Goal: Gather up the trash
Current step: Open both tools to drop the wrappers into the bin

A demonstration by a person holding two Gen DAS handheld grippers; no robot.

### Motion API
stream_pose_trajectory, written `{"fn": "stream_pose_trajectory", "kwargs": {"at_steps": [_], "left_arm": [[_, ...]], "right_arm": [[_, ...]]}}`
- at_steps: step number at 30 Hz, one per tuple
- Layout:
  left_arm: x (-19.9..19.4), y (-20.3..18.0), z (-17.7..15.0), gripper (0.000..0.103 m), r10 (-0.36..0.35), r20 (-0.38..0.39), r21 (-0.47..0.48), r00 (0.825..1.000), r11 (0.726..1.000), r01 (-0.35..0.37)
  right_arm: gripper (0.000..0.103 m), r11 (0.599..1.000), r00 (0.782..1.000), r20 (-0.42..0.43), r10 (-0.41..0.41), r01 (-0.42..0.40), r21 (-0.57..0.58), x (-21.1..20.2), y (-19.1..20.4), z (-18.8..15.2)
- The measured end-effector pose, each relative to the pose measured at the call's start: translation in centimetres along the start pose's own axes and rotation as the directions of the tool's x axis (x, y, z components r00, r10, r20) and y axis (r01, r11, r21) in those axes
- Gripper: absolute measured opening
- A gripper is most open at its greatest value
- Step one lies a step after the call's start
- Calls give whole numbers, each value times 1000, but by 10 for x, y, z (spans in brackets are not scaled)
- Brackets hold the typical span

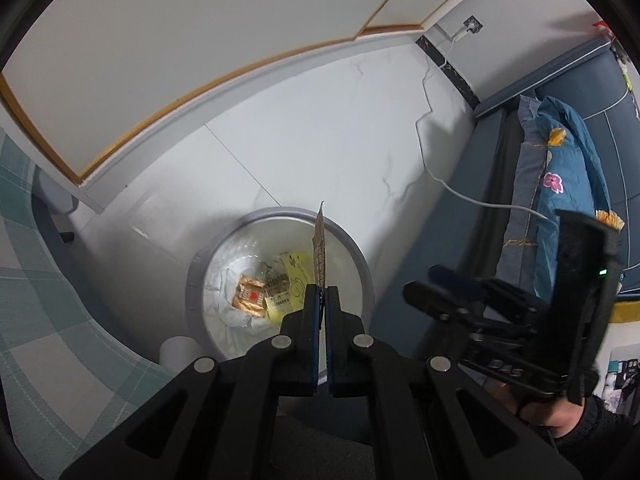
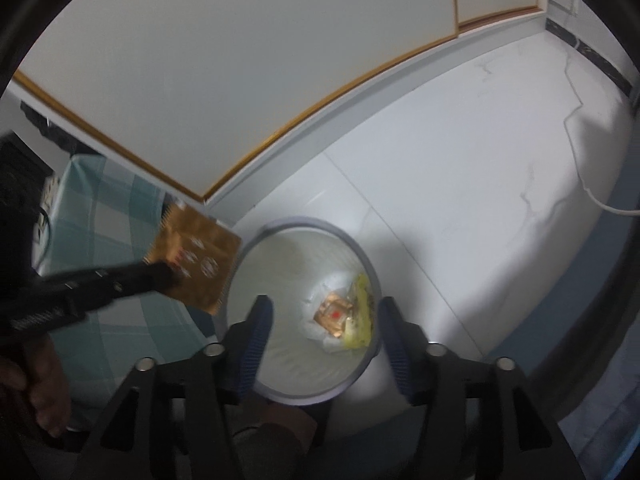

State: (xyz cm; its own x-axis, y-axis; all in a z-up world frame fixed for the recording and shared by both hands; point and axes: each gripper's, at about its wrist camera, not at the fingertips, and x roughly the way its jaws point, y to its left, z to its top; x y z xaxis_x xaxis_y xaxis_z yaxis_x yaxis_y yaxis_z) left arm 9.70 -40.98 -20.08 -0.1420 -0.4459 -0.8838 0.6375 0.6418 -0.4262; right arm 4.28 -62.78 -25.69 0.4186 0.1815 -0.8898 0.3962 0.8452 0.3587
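Note:
A round grey trash bin [image 1: 192,280] [image 2: 368,264] with a white liner stands on the white floor. Inside lie an orange wrapper [image 1: 250,296] [image 2: 334,316] and a yellow wrapper [image 1: 294,276] [image 2: 362,312]. My left gripper [image 1: 323,290] is shut on a flat brown packet [image 1: 320,248], seen edge-on over the bin's right half. In the right wrist view the same brown packet [image 2: 196,258] hangs at the bin's left rim in the left gripper [image 2: 170,274]. My right gripper [image 2: 325,312] is open above the bin, nothing between its fingers [image 2: 258,332]. The right gripper [image 1: 444,280] also shows at the right of the left wrist view.
A green-checked cloth [image 1: 36,280] [image 2: 100,216] covers furniture left of the bin. A blue bed with a floral pillow [image 1: 568,184] lies to the right. A white cable [image 1: 432,128] [image 2: 580,152] trails over the floor. A white panelled wall [image 1: 200,40] stands behind.

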Motion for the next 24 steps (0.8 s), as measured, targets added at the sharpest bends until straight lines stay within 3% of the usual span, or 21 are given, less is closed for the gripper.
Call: {"fn": "stream_pose_trajectory", "kwargs": {"at_steps": [7, 11, 14, 18, 21, 23, 24], "left_arm": [[12, -3, 1, 0, 46, -64, 10, 997, 999, -46], [15, -2, 0, 0, 84, -95, 7, 992, 996, -84], [11, -3, -3, 0, 60, -94, 8, 994, 998, -59], [6, -5, -5, 2, 84, -89, 22, 992, 996, -83], [0, -5, -8, 20, 96, -74, 19, 993, 995, -95], [-5, -6, -10, 40, 99, -57, 24, 993, 995, -98], [-7, -6, -11, 42, 99, -49, 27, 994, 995, -98]], "right_arm": [[66, 999, 998, 62, -6, 3, 45, -23, -1, 3], [66, 998, 999, 48, 8, -11, 64, -29, 1, 3], [66, 998, 999, 43, 0, -3, 60, -36, 1, 2], [66, 998, 999, 53, -2, -1, 59, -44, 1, -1], [66, 998, 998, 62, -3, -2, 65, -51, 0, -3], [66, 998, 998, 66, -7, 2, 68, -55, 1, -4], [66, 998, 998, 69, -6, 2, 68, -57, 2, -4]]}}
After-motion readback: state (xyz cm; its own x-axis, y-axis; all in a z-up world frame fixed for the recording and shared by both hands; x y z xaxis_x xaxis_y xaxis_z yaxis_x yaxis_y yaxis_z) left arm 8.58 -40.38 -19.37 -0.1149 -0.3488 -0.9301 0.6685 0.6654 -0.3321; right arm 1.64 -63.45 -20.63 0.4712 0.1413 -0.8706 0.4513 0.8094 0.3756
